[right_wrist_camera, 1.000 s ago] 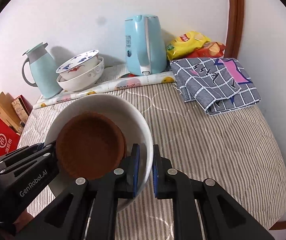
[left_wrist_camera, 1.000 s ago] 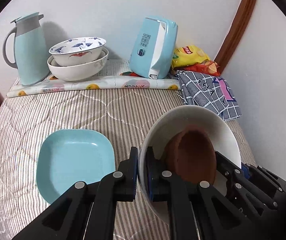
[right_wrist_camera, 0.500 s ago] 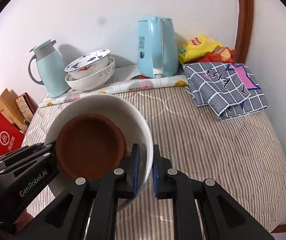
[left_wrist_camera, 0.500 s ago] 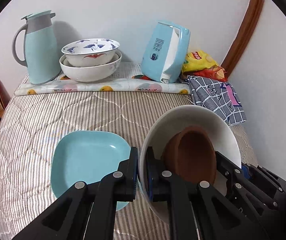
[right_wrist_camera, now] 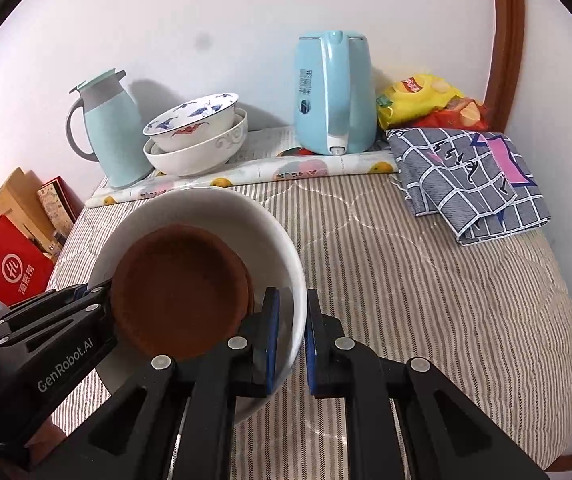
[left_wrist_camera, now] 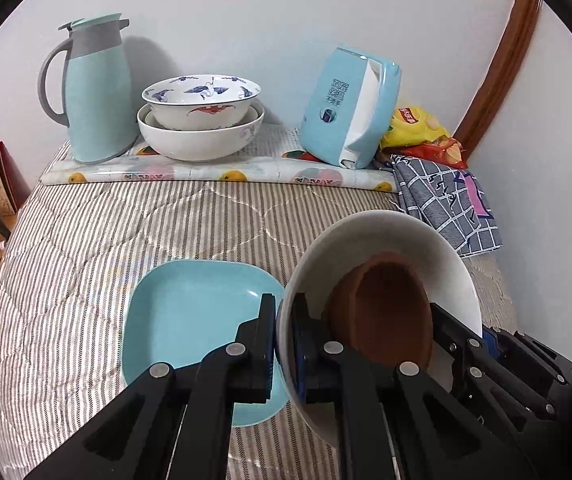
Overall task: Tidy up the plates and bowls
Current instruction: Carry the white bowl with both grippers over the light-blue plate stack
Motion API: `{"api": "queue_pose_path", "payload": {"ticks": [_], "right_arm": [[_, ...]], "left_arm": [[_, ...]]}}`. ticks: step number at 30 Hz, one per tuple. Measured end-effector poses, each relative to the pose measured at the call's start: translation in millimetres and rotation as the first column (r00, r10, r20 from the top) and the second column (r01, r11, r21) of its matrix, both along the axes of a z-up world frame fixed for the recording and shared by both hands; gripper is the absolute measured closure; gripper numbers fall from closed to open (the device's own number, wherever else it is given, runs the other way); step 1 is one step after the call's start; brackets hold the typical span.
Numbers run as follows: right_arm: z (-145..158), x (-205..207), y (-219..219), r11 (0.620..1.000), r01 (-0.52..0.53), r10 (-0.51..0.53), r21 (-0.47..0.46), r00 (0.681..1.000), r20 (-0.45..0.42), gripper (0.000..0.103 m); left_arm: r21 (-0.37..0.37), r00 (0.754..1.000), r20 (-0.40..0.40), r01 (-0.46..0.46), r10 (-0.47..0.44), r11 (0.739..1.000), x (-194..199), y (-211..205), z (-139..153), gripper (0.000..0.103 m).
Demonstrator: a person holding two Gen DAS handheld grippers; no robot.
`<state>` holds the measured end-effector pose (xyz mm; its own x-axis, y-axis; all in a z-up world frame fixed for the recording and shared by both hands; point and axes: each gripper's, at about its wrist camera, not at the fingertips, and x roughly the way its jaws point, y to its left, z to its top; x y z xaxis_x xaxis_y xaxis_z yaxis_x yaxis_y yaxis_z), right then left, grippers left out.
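Seen from the left wrist, blue plate [left_wrist_camera: 189,320] flat on the bedspread [left_wrist_camera: 97,240] at nine o'clock of the left tongs [left_wrist_camera: 283,340], these and the right tongs [right_wrist_camera: 290,336] both clenched on the white bowl [left_wrist_camera: 390,236] holding the brown dish [left_wrist_camera: 386,312].

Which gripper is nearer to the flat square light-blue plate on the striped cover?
Left. The left gripper holds the white bowl's rim directly above the light-blue plate; the right gripper grips the bowl's opposite rim, farther away.
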<state>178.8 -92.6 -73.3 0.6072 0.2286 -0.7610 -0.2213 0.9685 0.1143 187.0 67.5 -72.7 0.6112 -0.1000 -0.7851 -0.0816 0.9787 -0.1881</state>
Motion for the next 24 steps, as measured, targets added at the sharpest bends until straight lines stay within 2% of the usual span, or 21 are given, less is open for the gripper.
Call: {"api": "queue_pose_path", "payload": {"ticks": [24], "right_arm": [[-19,12,33,0.999,-0.048,0.048,-0.004,0.998,-0.042,0.092]], "left_arm": [[-0.004,0.998,-0.040,-0.051,0.051,0.999,4,32,-20,0.094]]}}
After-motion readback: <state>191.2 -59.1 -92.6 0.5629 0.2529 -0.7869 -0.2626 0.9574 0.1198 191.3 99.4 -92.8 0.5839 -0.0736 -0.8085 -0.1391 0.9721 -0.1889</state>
